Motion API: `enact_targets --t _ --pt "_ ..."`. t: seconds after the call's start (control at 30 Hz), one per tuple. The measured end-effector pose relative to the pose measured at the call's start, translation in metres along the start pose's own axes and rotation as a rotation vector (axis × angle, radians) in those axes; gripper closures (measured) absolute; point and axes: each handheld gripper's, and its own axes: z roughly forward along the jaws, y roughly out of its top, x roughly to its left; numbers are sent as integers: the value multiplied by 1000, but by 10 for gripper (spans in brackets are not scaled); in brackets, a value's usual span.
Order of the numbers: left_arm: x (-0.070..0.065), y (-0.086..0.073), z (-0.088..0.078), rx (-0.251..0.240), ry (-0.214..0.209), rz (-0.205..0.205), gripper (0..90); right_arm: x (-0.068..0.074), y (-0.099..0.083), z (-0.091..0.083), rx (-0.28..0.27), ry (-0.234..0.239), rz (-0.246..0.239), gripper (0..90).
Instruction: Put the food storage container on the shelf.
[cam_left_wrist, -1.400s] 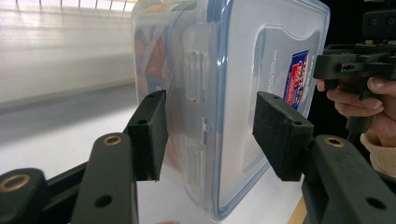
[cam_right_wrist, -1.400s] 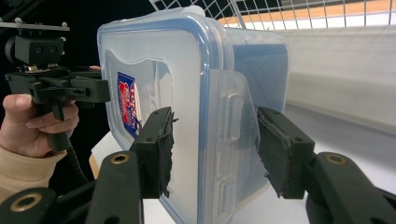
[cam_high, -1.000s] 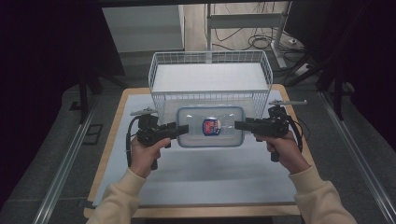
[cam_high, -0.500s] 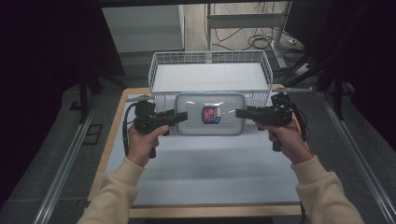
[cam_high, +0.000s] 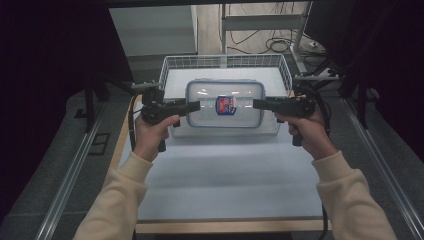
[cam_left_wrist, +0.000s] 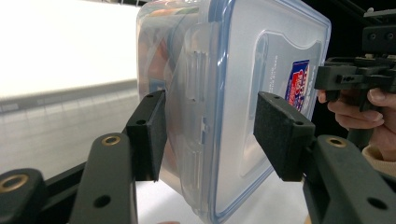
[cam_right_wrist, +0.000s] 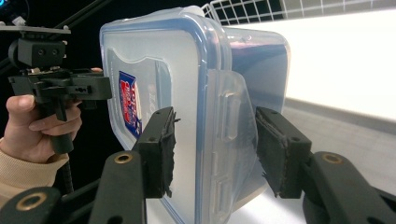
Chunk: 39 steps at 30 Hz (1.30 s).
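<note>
A clear plastic container (cam_high: 225, 107) with a blue-rimmed lid and a red and blue label hangs in the air, level, over the near edge of a white wire basket (cam_high: 172, 62). My left gripper (cam_high: 195, 106) is shut on its left end, and my right gripper (cam_high: 257, 104) is shut on its right end. In the left gripper view, the jaws of the left gripper (cam_left_wrist: 210, 126) clamp the container (cam_left_wrist: 233, 84) at its side clip, one pad under the body, one on the lid. The right gripper (cam_right_wrist: 217, 140) holds the container (cam_right_wrist: 187, 84) the same way.
The basket stands at the far end of the table with a white floor inside. A white mat (cam_high: 225, 175) covers the table between the basket and the near edge. Dark frames and cables lie beyond the table's sides.
Both grippers have carried the container up off the mat and away from the person, toward the basket. It now hangs higher and farther than a second ago.
</note>
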Motion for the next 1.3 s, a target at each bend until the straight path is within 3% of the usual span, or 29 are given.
enact_targets --t 0.3,0.4,0.63,0.93,1.3 --pt "9 27 8 -4 -8 -8 457 -6 31 6 9 -11 -3 495" --pt "12 35 11 -2 -5 -1 458 -11 39 7 14 -6 1 495" --pt "24 50 23 -13 -1 -28 456 -28 58 19 25 -5 33 494" --pt "37 63 38 8 4 -50 455 -47 73 30 30 -8 63 491" --pt "54 65 55 46 0 -79 451 -65 72 41 37 -16 111 491"
